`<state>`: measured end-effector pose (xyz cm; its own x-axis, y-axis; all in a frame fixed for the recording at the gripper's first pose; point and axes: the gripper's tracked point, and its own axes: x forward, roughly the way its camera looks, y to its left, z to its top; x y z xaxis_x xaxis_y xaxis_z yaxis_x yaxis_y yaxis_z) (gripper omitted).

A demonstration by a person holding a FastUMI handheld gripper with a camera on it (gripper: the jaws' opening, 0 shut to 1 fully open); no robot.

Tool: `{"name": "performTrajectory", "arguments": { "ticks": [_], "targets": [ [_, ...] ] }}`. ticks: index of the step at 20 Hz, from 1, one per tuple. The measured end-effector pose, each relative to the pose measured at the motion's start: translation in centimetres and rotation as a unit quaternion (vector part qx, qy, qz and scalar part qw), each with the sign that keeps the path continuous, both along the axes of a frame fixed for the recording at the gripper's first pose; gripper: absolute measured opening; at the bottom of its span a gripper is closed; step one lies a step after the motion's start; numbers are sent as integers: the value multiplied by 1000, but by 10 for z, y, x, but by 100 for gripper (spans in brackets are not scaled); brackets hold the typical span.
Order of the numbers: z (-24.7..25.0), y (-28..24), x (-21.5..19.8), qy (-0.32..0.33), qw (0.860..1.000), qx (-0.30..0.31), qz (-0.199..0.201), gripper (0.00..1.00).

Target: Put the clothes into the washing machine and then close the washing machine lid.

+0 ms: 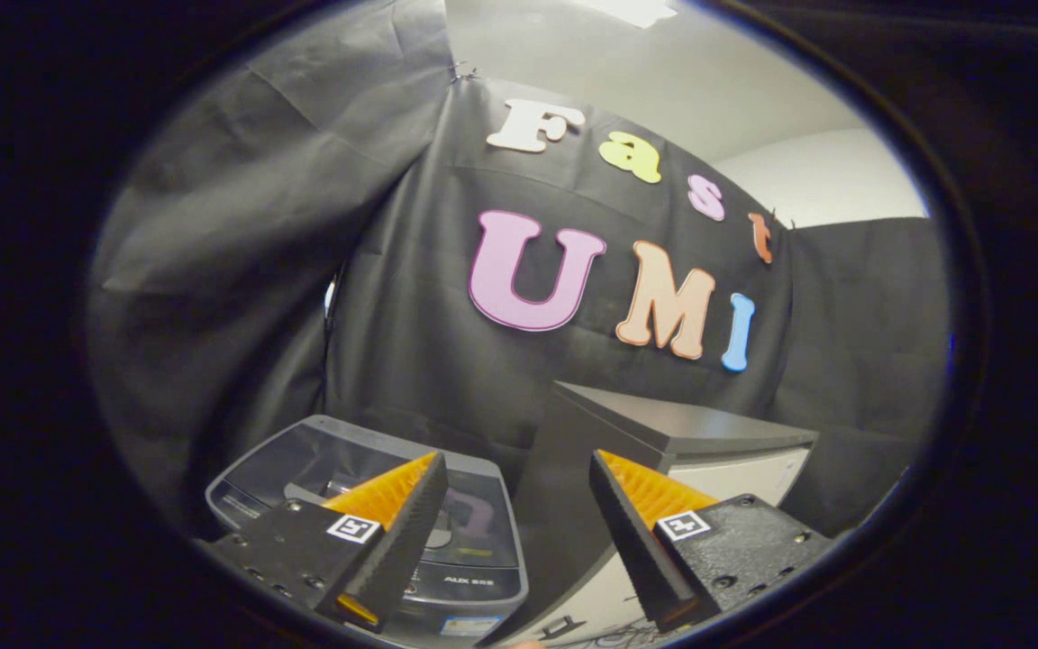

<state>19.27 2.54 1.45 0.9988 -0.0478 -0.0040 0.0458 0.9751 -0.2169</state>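
Grey top-loading washing machine, glass lid down, sits beyond the left finger; black-and-orange gripper gapes wide, holding nothing, beside a dark-topped white cabinet

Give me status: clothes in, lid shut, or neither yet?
Done: nothing can be confirmed; the washing machine beyond the fingers has its glass lid down. In hand: nothing; the gripper is open and empty, held above the washer and the grey cabinet. Left: pick up the clothes, load them, close the lid.
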Motion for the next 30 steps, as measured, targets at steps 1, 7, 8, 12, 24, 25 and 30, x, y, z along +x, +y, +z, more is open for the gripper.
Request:
{"name": "performTrajectory", "arguments": {
  "ticks": [1, 7, 8, 12, 24, 25, 30],
  "targets": [
    [0, 4, 1, -4, 1000, -11, 4, 96],
    [-2, 17, 2, -11, 999, -18, 29, 96],
    [-3, 18, 2, -11, 999, -9, 32, 96],
    [-2, 17, -4, -16, 999, 10, 30, 96],
    [13, -14, -20, -35, 995, 91, 15, 96],
    [15, -10, -21, -40, 993, 109, 28, 96],
    [12, -12, -25, -31, 985, 164, 52, 96]
  ]
}}
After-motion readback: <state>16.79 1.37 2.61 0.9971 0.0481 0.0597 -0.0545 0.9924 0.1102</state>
